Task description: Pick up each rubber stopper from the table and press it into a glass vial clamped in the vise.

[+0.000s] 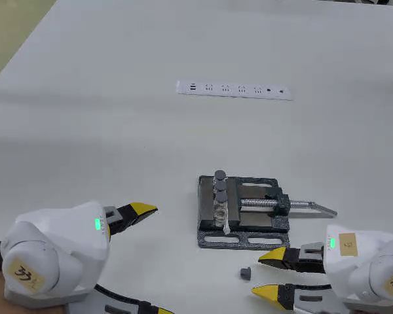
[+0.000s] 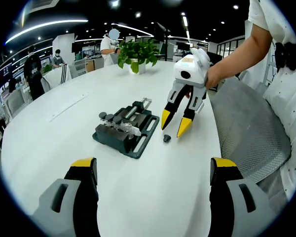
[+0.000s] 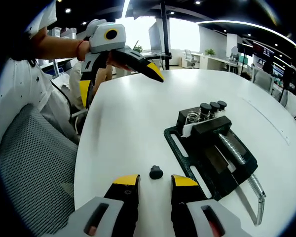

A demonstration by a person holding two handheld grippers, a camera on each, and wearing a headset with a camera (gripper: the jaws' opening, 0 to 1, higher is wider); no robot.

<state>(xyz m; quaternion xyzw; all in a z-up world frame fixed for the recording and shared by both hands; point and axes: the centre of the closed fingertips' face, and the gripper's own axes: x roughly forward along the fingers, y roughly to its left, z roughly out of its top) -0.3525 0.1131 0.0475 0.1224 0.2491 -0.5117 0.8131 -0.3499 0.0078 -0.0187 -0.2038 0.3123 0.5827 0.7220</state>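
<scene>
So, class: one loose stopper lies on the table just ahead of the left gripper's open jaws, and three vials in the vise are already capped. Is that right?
Wrong gripper. The right gripper view shows the stopper just ahead of the right gripper and its open jaws; the left gripper sits farther off. Three capped vials in the vise is correct.

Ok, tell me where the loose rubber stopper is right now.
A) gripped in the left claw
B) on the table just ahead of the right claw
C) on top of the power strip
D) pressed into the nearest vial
B: the rubber stopper lies free on the table, just ahead of the open right claw and near the vise.
</scene>
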